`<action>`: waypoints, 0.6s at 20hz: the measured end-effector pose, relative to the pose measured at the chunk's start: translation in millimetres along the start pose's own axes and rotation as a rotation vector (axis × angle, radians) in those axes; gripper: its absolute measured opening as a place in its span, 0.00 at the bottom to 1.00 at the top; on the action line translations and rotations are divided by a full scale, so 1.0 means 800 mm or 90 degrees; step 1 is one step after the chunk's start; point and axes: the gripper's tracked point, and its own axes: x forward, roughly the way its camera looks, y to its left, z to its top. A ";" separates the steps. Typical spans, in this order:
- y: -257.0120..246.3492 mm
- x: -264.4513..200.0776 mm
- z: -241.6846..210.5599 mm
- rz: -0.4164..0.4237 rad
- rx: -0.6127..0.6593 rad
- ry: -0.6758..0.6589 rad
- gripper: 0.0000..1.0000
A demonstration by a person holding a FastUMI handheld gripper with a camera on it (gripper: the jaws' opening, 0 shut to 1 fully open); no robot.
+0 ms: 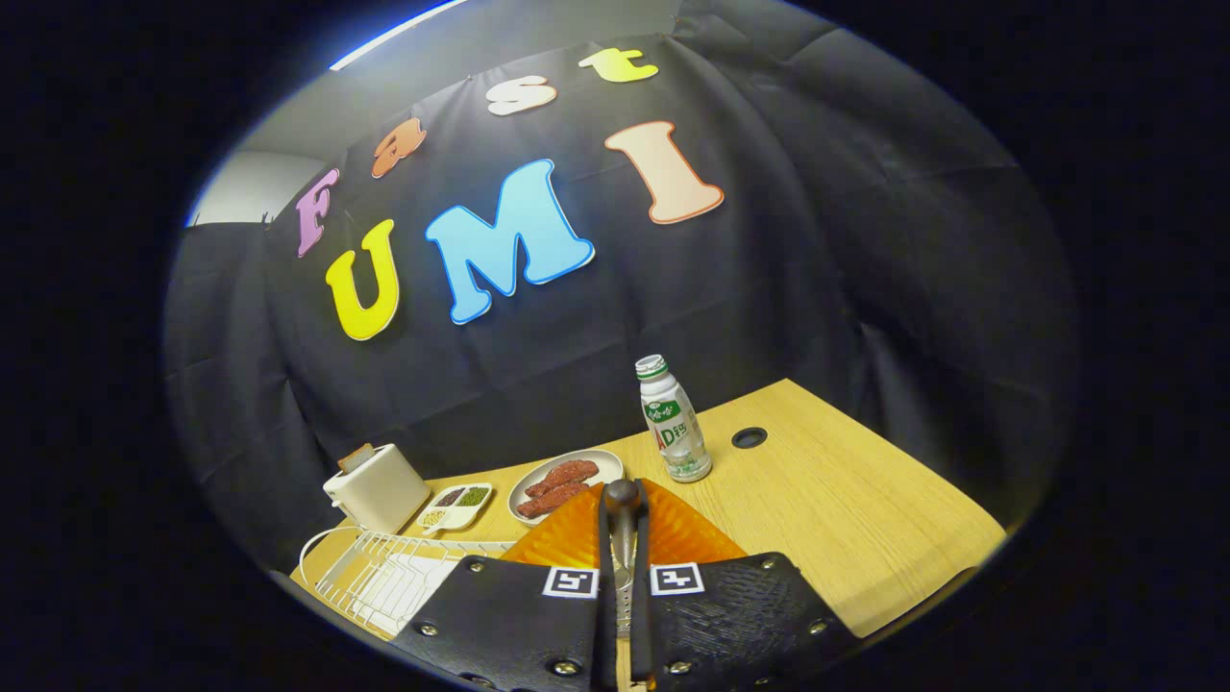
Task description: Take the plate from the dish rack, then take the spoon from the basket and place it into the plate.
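Gripper view: the gripper has its two fingers drawn close together, clamped on the spoon. The spoon stands upright in the narrow gap between them, a dark grey rounded end poking up just past the tips; a pale perforated stretch of it shows lower in the gap. Whether that top end is the bowl or the handle cannot be told.

Right behind the fingers and the spoon lies the plate, orange, translucent and ribbed, spreading out on both sides of the gripper. Whether the spoon touches the plate cannot be told.

The table is light wood with a dark round grommet hole beyond the fingers to the right. Black cloth walls close the booth behind it, and a strip light runs along the ceiling above.

Left of the fingers, near and low, sits the white wire dish rack. Beyond it stands a white toaster with a slice of toast in its slot. Just ahead and left are a small divided dish of grains and a grey plate with sausages. Ahead and slightly right stands a white drink bottle, upright, green cap on.
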 end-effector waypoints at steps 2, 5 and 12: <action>0.009 -0.019 0.025 0.012 -0.005 -0.010 0.05; 0.033 -0.054 0.058 0.049 -0.010 -0.021 0.05; 0.111 -0.132 0.049 0.153 -0.053 0.027 0.05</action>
